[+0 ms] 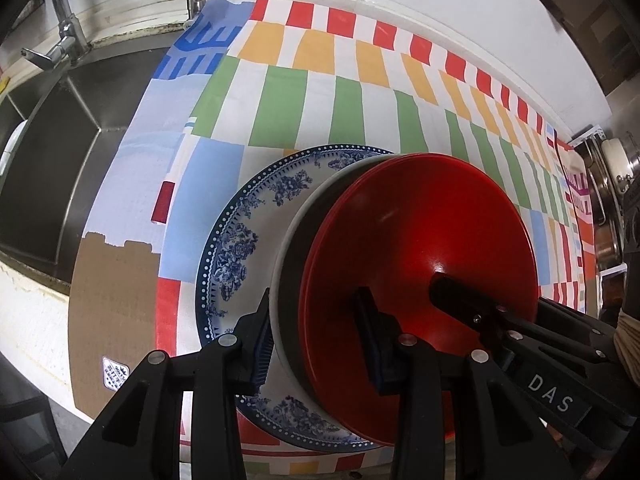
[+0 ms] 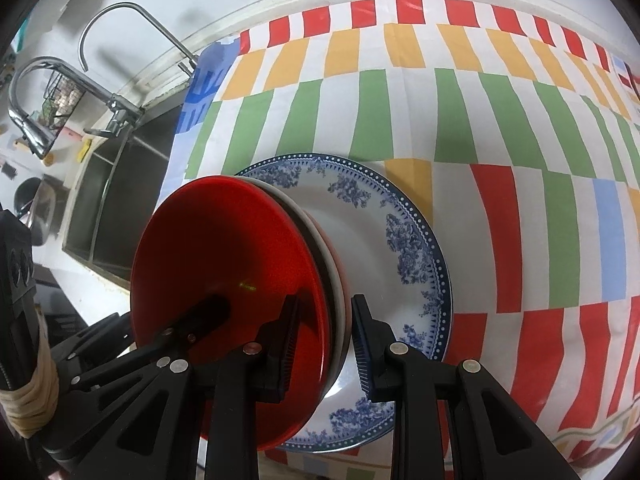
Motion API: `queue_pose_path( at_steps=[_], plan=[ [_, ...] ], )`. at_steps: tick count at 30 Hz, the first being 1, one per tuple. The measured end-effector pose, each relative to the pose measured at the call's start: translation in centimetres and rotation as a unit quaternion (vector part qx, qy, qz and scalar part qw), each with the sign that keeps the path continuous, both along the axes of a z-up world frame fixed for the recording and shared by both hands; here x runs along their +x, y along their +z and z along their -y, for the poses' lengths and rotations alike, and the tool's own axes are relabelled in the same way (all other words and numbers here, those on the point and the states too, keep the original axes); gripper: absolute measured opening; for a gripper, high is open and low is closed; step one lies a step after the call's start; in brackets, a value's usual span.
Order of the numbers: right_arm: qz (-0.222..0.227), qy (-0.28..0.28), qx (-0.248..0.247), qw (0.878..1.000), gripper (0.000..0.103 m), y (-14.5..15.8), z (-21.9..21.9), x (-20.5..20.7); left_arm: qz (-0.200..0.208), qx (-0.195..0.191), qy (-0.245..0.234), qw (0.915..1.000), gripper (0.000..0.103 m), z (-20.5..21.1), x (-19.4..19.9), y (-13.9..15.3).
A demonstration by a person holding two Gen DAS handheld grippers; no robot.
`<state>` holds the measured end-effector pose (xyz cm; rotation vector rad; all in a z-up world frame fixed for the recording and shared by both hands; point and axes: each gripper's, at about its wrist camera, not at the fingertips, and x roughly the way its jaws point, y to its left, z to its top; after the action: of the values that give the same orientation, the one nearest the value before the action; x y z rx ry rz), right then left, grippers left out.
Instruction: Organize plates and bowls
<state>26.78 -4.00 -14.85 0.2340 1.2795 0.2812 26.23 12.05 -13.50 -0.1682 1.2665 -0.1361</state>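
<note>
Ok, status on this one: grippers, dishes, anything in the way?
Left gripper and right gripper each straddle the bowl stack's rim. Red bowl on top, stack over the blue-patterned plate. Nothing in the way.

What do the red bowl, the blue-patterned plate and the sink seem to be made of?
Red bowl: probably glossy plastic or lacquerware, judging by its sharp highlights and thin rim.
Blue-patterned plate: likely glazed ceramic, white and smooth with a printed floral border.
Sink: brushed stainless steel, grey with dull reflections.
</note>
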Motion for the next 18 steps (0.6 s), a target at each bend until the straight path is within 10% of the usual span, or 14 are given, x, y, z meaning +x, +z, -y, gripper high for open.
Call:
queue_pose_path(
  at_steps=[8, 18],
  plan=[
    [0.032, -0.006, 0.002, 0.999, 0.040, 0.5, -0.1, -0.5, 0.078, 0.042, 0.009, 0.9960, 0.056, -0.9, -1.7, 2.0],
    [0.186, -0.039, -0.068, 0.979, 0.062, 6.3, 1.4, -5.9, 0.219, 0.096, 0.026, 0.9706, 0.081, -0.1, -7.6, 6.6]
  ],
)
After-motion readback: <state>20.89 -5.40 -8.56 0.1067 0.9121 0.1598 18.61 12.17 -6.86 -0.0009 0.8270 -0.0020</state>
